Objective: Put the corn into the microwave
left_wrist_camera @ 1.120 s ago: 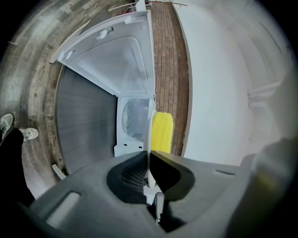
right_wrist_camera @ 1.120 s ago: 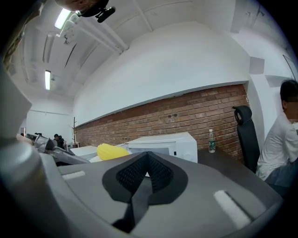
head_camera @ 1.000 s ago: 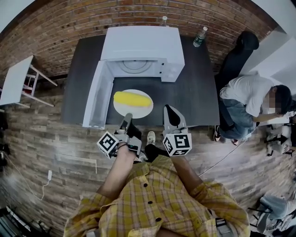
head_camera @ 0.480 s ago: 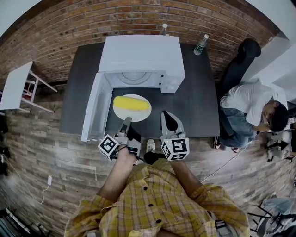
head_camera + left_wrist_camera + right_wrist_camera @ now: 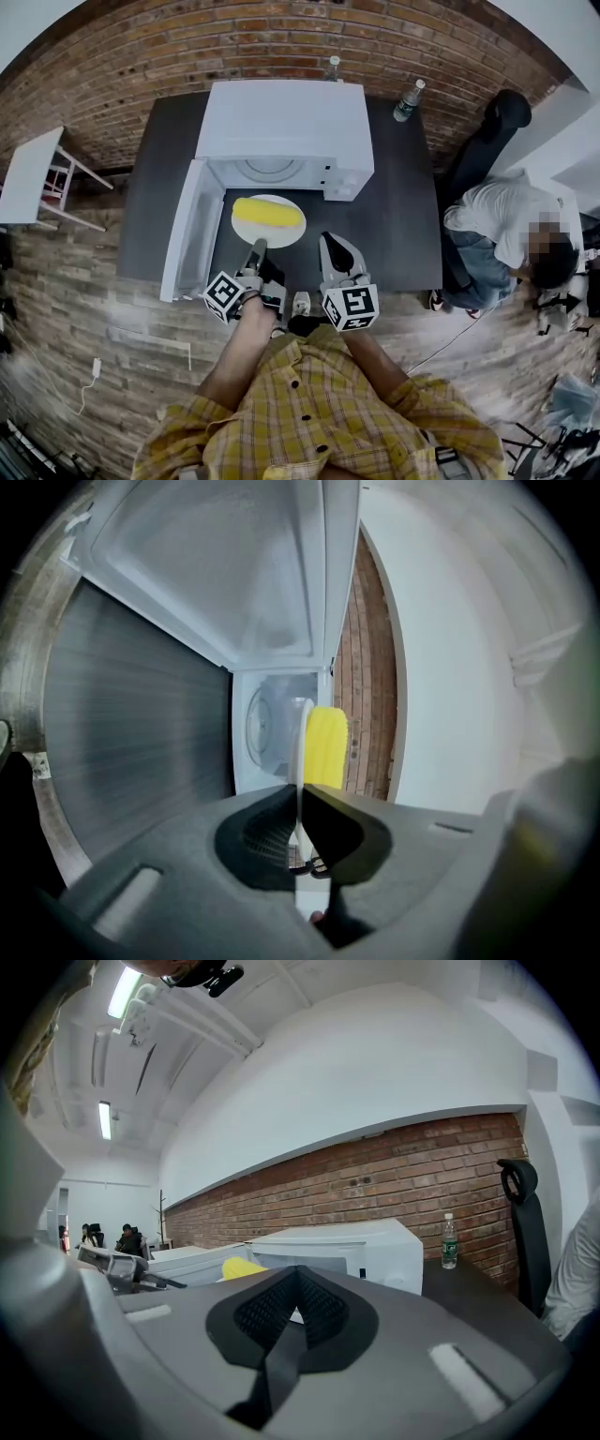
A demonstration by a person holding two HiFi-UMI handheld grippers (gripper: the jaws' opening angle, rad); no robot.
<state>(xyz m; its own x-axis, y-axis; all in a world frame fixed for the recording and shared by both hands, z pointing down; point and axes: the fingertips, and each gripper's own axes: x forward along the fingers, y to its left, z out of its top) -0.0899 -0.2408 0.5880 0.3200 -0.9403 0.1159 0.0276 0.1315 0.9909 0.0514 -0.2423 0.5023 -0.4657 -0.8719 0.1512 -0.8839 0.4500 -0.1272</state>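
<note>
Corn (image 5: 267,213) sits on a plate (image 5: 277,239) by the open microwave (image 5: 281,117).
The left gripper (image 5: 258,246) pinches the plate's rim at 6 o'clock; the right gripper (image 5: 331,241) is closed on nothing.

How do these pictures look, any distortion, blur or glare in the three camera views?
Head view: strong fisheye, the table edges bow and corners go black. Left gripper view: the corn is fairly sharp, the left tool soft up close. Right gripper view: bright ceiling lights glare; the microwave is clear.

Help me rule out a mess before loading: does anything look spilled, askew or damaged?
Nothing stands out. The corn lies whole on its white plate, nothing spilled on the dark table; the left gripper has its jaws clamped on the plate's rim before the open microwave.
</note>
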